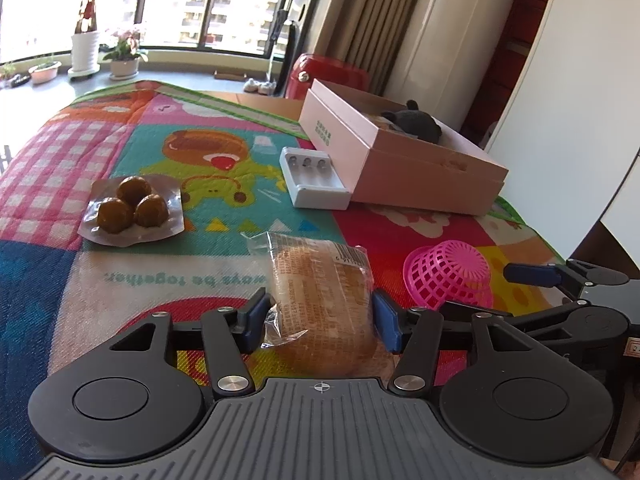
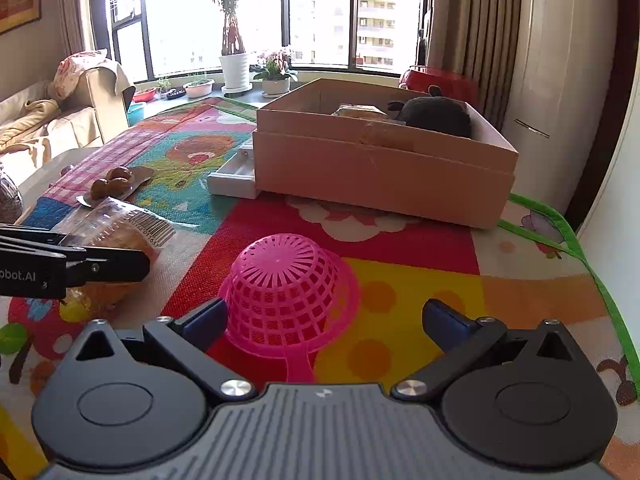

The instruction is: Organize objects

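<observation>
A wrapped bread [image 1: 322,300] lies on the colourful mat between the fingers of my left gripper [image 1: 324,322], whose pads touch its sides. The bread also shows in the right wrist view [image 2: 116,236], behind the left gripper's finger [image 2: 108,266]. A pink mesh basket [image 2: 286,292] lies upside down on the mat, between the open fingers of my right gripper [image 2: 326,320], not gripped. The basket also shows in the left wrist view [image 1: 448,276]. A pink cardboard box [image 1: 400,152] stands at the back right and holds a dark plush toy [image 1: 416,122].
A pack of three brown balls [image 1: 132,208] lies on the mat at the left. A white battery charger [image 1: 312,178] sits against the box's left side. A red appliance [image 1: 324,76] stands behind the box. The mat's green edge [image 2: 560,248] runs along the right.
</observation>
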`<state>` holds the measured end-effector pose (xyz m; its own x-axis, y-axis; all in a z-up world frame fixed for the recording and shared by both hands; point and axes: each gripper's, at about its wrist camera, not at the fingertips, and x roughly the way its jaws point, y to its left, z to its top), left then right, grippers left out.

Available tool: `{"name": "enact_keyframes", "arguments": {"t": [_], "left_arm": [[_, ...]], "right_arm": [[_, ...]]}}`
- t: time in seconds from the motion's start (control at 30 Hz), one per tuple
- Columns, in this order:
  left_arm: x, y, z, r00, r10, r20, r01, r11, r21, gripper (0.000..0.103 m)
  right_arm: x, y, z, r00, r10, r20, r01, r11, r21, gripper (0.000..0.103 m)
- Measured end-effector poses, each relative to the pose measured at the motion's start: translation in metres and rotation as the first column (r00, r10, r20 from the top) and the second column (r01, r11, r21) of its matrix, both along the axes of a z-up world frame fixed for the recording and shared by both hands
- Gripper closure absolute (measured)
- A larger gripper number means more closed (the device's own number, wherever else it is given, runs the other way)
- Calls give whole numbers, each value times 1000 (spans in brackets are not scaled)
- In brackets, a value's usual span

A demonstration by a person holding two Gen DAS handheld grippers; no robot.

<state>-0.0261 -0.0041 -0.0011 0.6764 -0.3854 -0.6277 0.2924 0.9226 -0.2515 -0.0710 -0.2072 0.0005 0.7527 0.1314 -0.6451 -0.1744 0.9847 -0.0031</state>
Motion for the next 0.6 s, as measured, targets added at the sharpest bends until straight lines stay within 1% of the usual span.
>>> {"name": "enact_keyframes", "arguments": {"t": [0.2, 0.43, 0.53, 0.6], "left_arm": [[3, -6, 5, 999, 29, -29, -28, 999, 31, 44], [5, -8, 6, 999, 26, -46, -24, 998, 50, 44], [6, -9, 6, 998, 16, -53, -13, 998, 56, 43], [6, -9, 6, 998, 10, -56, -7, 998, 61, 43]], "right_arm": [[-2, 5, 0, 1000, 25, 7, -25, 999, -21, 0], [7, 11, 5, 999, 34, 13, -34, 999, -30, 0], [15, 12, 2, 999, 42, -16, -42, 999, -30, 0], [16, 11, 1, 998, 53, -23, -54, 998, -16, 2]]}}
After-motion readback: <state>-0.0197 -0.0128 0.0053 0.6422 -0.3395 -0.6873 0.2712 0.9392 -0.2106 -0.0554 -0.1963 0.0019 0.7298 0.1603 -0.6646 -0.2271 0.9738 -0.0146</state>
